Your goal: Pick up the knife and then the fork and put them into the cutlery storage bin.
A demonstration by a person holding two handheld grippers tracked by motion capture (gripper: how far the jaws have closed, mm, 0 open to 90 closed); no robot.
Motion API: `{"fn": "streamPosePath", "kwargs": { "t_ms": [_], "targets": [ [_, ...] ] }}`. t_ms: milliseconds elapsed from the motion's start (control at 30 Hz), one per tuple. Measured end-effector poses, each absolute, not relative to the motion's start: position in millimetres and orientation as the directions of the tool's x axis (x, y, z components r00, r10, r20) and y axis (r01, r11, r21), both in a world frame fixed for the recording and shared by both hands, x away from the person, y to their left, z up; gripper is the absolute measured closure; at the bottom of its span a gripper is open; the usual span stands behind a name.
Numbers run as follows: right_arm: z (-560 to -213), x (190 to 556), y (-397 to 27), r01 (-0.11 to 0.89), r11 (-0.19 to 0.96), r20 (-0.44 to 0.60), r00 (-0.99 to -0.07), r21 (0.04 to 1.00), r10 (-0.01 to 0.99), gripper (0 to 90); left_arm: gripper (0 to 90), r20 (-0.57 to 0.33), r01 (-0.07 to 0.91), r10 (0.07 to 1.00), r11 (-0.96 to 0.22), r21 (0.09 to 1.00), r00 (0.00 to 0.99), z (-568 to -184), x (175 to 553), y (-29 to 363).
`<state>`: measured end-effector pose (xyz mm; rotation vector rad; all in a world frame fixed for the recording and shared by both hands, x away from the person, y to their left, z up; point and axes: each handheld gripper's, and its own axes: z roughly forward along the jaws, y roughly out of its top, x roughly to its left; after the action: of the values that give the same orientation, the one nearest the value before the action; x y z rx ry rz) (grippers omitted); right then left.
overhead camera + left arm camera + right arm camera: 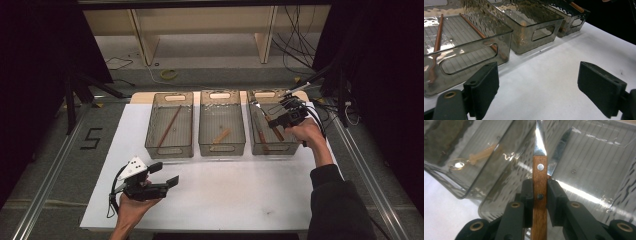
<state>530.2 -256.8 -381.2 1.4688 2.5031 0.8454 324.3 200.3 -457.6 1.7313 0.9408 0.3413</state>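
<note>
The right gripper [539, 192] is clamping the wooden handle of a knife [540, 177], blade pointing down into the right-hand bin [287, 146], where another knife [261, 136] is lying. Lowering it slowly, clear of that bin's wall, looks wise. Well short of that bin, the left gripper [537, 87] is idling, jaws wide and empty.

knife [539, 195] blade tip cut off at top edge, handle end hidden below the jaws

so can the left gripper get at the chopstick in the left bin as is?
Probably yes: left gripper is open and empty, the left bin has no lid, and the chopstick lies uncovered; bare table between.
</note>
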Motion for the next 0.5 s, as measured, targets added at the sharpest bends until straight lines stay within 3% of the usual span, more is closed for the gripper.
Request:
{"fn": "streamPosePath", "kwargs": {
  "t_ms": [500],
  "targets": [
    [-390.8, 536.8, -255.6, 0.798, 0.366, 0.131, -0.478, 0.479, 0.869, 77.4, 16.8, -0.218, 0.421, 0.733, -0.101, 0.902, 0.644, -457.6, 324.3, 200.7]
  ]
}}
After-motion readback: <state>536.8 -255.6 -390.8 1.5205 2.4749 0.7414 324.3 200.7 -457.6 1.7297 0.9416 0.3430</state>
